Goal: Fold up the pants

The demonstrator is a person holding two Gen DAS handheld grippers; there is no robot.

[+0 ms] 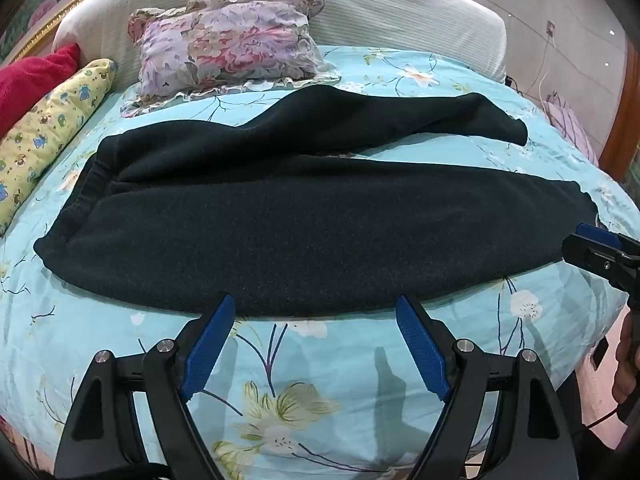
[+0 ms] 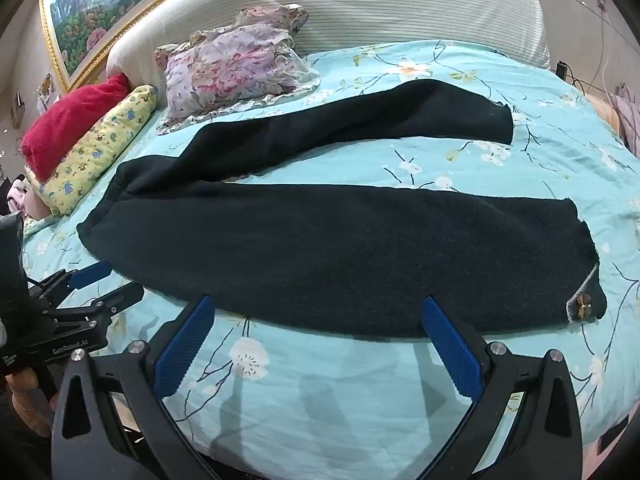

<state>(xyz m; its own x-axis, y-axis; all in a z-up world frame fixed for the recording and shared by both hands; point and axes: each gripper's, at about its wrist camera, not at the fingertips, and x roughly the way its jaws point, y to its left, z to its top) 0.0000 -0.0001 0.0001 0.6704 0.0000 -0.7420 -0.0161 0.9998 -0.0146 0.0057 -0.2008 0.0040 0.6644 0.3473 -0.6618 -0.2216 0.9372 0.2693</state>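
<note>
Dark pants (image 1: 304, 232) spread flat on the bed (image 1: 320, 380), on a light-blue floral sheet. Long axis left to right across the bed: waistband (image 1: 86, 196) at the left, cuffs at the right. Legs parted in a narrow V. Near leg straight, close to the near edge of the bed, ending in a cuff (image 2: 584, 264) with a small pale tag or ornament (image 2: 582, 303) at its near corner. Far leg angled away toward the headboard (image 1: 360, 4), its cuff (image 2: 506, 124) at the far right, with a wedge of bare sheet between the two legs.

Left tool (image 1: 316, 314) released, blue pads wide apart, tips right at the near edge of the near leg; touching or just short, cannot tell. No cloth between the pads.

Right tool (image 2: 318, 314) also released, spread wide, tips at the near edge of the same leg further right; contact likewise unclear. Nothing gripped.

In the left wrist view, right tool at the right edge, near the near cuff. In the right wrist view, left tool at the left edge, near the waistband end.

Far left: a floral pillow (image 1: 228, 44) against the headboard, a yellow printed pillow (image 1: 52, 128) and a red cushion (image 1: 32, 76) beside it. No containers in view.
</note>
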